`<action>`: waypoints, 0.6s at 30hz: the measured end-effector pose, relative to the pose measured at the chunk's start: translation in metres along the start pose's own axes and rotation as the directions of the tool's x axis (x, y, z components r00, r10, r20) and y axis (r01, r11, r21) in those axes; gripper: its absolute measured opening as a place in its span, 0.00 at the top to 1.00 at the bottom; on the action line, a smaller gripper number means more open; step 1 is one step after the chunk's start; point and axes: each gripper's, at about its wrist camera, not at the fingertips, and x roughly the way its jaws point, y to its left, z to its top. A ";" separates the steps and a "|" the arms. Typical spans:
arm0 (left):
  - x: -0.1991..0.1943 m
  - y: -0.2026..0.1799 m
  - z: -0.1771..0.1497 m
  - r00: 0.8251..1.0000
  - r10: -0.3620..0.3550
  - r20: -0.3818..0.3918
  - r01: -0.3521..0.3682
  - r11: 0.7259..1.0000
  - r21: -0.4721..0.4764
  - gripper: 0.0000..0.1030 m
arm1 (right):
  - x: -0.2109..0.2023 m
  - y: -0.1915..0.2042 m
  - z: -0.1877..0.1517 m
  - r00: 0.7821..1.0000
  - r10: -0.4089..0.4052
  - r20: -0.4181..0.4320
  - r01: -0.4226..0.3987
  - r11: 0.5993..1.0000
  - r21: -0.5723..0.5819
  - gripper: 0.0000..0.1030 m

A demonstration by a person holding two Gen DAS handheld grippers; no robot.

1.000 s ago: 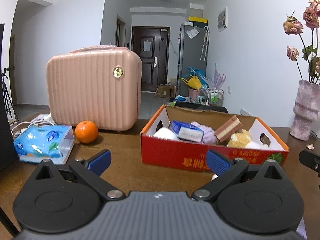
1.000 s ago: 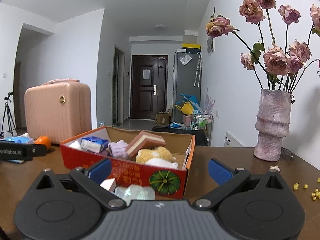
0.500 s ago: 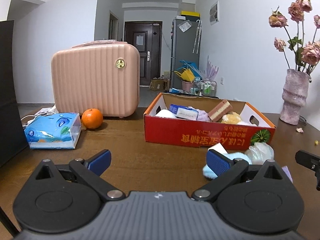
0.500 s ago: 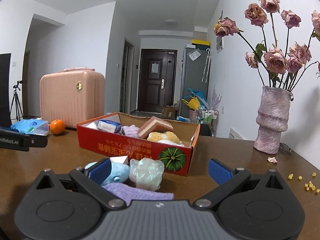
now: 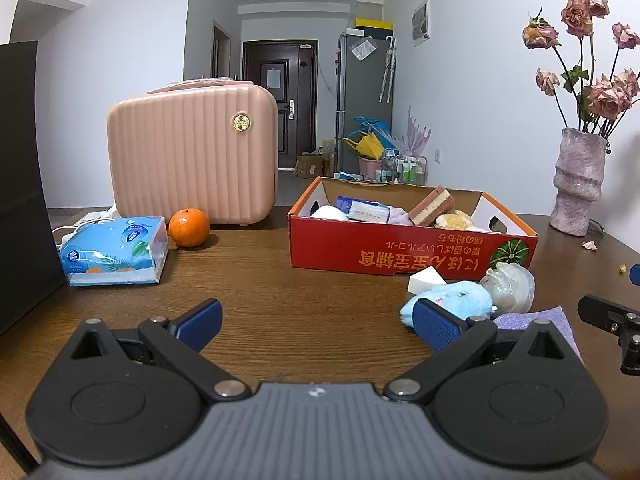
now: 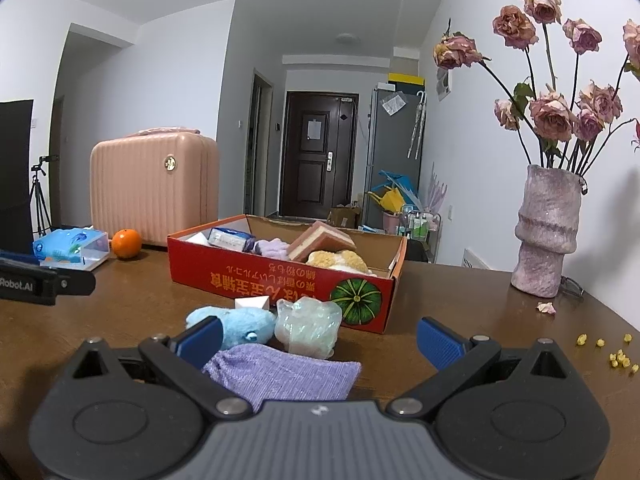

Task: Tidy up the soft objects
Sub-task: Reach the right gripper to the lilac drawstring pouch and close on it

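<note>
Lilac knitted cloth (image 6: 280,372) lay on brown wooden tabletop (image 6: 132,320), before red cardboard box (image 6: 280,280); right claw (image 6: 320,340) gaped, empty; left claw (image 5: 316,320) likewise; limp cloth risked snagging neighbouring blue plush toy (image 6: 236,326).

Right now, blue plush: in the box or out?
Out. The blue plush lies on the table in front of the red box, beside a purple cloth.

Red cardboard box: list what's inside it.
The red cardboard box holds a blue packet, a lilac fluffy item, a brown layered sponge, a yellow plush and something white. Anything beneath them is covered.
</note>
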 end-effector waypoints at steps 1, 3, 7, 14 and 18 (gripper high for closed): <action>0.000 0.000 0.000 1.000 -0.002 -0.001 0.002 1.000 0.000 0.00 | 0.001 0.000 0.000 1.000 0.001 -0.005 -0.001 1.000 0.000 0.00; 0.000 0.001 0.000 1.000 -0.004 -0.001 0.004 1.000 -0.002 0.00 | 0.004 0.002 -0.002 1.000 0.001 -0.019 -0.001 1.000 -0.002 0.00; 0.001 0.001 0.000 1.000 -0.011 -0.006 0.011 1.000 -0.007 0.00 | 0.011 0.006 -0.004 0.999 -0.005 -0.047 0.004 1.000 -0.010 0.00; 0.004 0.005 0.002 0.999 -0.026 -0.026 0.025 1.000 -0.009 0.00 | 0.025 0.006 -0.005 0.995 -0.035 -0.092 0.035 0.999 0.006 0.00; 0.009 0.003 0.000 0.998 -0.024 -0.050 0.024 1.000 0.002 0.00 | 0.035 0.008 -0.005 0.992 -0.035 -0.118 0.036 0.999 0.006 0.00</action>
